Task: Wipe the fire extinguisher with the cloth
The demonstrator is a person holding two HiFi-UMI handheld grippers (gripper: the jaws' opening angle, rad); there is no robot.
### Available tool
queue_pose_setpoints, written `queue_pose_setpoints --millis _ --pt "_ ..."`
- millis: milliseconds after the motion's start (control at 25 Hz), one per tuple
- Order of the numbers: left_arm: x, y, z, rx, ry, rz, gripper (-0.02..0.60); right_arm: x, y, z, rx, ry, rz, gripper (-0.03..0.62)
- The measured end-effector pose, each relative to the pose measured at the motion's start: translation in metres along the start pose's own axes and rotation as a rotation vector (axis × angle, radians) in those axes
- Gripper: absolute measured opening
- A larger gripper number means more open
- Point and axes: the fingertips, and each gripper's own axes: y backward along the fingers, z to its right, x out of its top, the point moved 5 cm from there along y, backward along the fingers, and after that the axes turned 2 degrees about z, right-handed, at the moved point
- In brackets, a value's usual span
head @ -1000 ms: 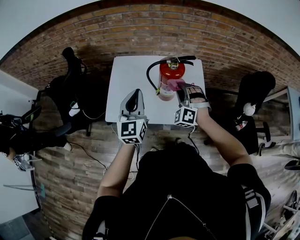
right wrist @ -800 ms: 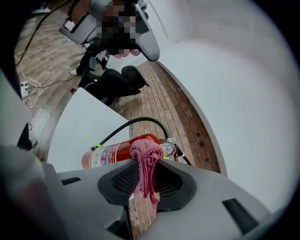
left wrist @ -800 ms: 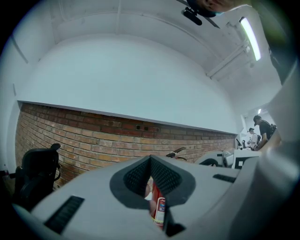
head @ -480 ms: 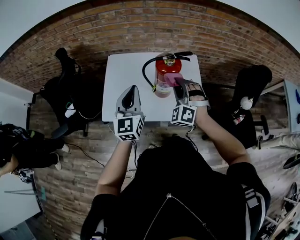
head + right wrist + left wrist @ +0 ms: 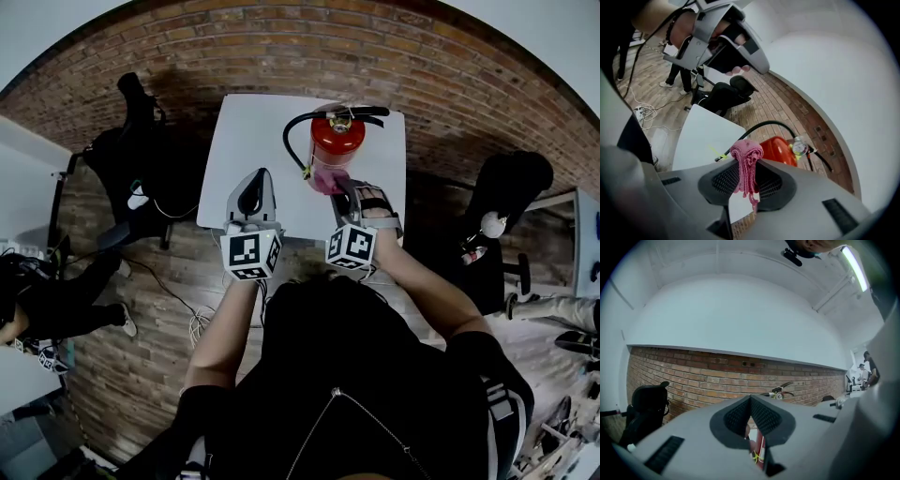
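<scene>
A red fire extinguisher (image 5: 334, 142) with a black hose stands upright on the white table (image 5: 251, 141). My right gripper (image 5: 339, 187) is shut on a pink cloth (image 5: 327, 180), which is pressed against the near, lower side of the cylinder. In the right gripper view the cloth (image 5: 746, 165) hangs bunched between the jaws, with the extinguisher (image 5: 779, 149) and its gauge just beyond. My left gripper (image 5: 255, 180) hovers over the table's near edge, left of the extinguisher, shut on nothing. Its own view shows the extinguisher (image 5: 760, 450) past the left gripper (image 5: 750, 414).
A black office chair (image 5: 141, 159) stands left of the table and another (image 5: 511, 178) to the right. Cables (image 5: 195, 323) lie on the wooden floor beside my left arm. A person (image 5: 42, 295) is at the far left edge.
My right gripper has drawn the cloth from the extinguisher's right side down and left across its near face. The left gripper has held its place beside it.
</scene>
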Motion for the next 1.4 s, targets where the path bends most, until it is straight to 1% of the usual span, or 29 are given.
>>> queue_pose_setpoints --millis 120,240,320,440,520,680,920,1000,1400 --pt "-0.002 0.002 0.002 0.055 0.003 -0.011 0.009 -0.012 -0.017 -0.029 0.085 -0.006 -0.007 0.101" --pt "-0.005 0.003 0.0 0.083 0.004 -0.013 0.009 -0.025 -0.039 -0.06 0.151 -0.001 -0.022 0.101" --pt "-0.009 0.002 -0.006 0.083 0.009 -0.02 0.009 -0.032 -0.057 -0.081 0.181 0.008 -0.042 0.101" --pt "-0.019 0.0 -0.021 0.058 0.017 -0.053 0.009 -0.041 -0.08 -0.118 0.213 -0.012 -0.097 0.101" --pt "-0.022 -0.005 -0.033 0.035 0.02 -0.069 0.01 -0.049 -0.098 -0.134 0.218 -0.037 -0.143 0.101" --pt "-0.03 -0.017 -0.058 -0.005 0.023 -0.08 0.009 -0.064 -0.14 -0.153 0.217 -0.064 -0.22 0.101" --pt "-0.049 -0.024 -0.086 -0.05 0.035 -0.12 0.01 -0.084 -0.185 -0.193 0.236 -0.038 -0.323 0.101" --pt "-0.054 -0.025 -0.092 -0.061 0.043 -0.129 0.01 -0.092 -0.194 -0.2 0.234 -0.029 -0.355 0.101" --pt "-0.073 -0.022 -0.117 -0.089 0.049 -0.167 0.01 -0.101 -0.22 -0.224 0.236 -0.011 -0.405 0.101"
